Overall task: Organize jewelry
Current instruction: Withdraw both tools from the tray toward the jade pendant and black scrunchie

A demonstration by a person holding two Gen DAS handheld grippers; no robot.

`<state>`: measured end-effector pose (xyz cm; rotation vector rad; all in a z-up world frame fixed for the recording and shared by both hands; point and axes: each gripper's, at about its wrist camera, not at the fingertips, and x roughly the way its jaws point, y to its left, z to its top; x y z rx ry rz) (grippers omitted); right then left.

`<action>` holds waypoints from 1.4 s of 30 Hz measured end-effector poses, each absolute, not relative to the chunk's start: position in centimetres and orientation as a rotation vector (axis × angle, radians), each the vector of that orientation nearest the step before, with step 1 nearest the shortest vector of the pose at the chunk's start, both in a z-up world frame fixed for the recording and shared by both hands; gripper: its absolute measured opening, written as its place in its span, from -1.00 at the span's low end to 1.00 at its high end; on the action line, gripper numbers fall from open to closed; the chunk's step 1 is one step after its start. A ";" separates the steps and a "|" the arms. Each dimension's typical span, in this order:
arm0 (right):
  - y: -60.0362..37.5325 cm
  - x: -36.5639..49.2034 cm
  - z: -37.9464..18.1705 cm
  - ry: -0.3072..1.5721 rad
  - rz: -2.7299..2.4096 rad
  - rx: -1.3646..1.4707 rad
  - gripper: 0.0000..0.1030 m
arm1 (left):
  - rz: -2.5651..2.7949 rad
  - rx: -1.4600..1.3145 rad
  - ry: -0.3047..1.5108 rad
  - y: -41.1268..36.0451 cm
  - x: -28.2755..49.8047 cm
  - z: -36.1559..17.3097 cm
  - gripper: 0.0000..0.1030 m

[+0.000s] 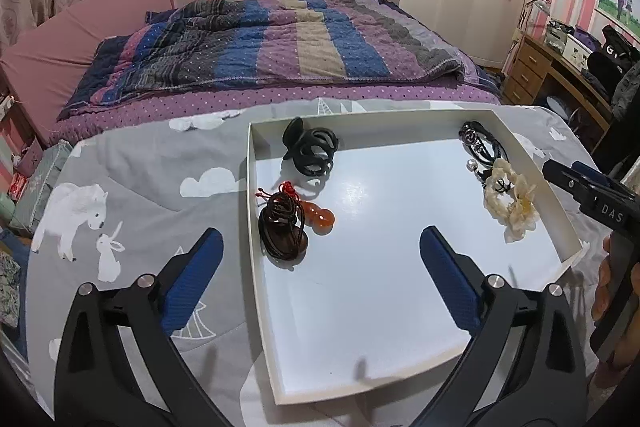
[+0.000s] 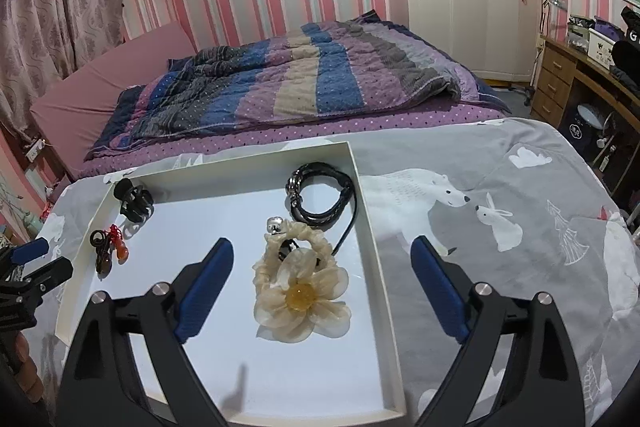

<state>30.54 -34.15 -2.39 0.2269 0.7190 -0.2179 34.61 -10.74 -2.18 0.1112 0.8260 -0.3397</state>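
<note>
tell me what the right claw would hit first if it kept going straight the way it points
Most likely the cream flower hair tie lying in the white tray. It sits between the open right claw fingers, slightly toward its left finger. Depth is hard to judge, so it might reach the tray floor just beside it.

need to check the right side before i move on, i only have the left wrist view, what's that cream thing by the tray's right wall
Observer: A cream flower hair tie with an amber bead at its centre, lying flat in the white tray.
Operator: is the right gripper holding it
Observer: No. The right gripper is open above it, pads clear of the petals.
Operator: what's the black stuff behind it
Observer: A coiled black cord bracelet with a metal clasp, in the tray's far right corner.
</note>
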 end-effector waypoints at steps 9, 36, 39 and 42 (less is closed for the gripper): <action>-34.0 28.5 0.0 0.747 -0.251 0.193 0.76 | -0.305 0.094 0.822 -9.1 32.9 0.8 0.94; -31.4 6.0 -1.0 0.829 -0.378 0.034 0.93 | -0.321 0.104 0.896 -5.1 12.4 -0.3 0.94; -31.3 5.0 -0.9 0.850 -0.384 0.023 0.93 | -0.309 0.085 0.915 -4.6 11.3 -0.8 0.94; -32.2 3.6 -0.3 0.857 -0.355 0.080 0.93 | -0.298 0.101 0.927 -4.3 10.6 -1.0 0.94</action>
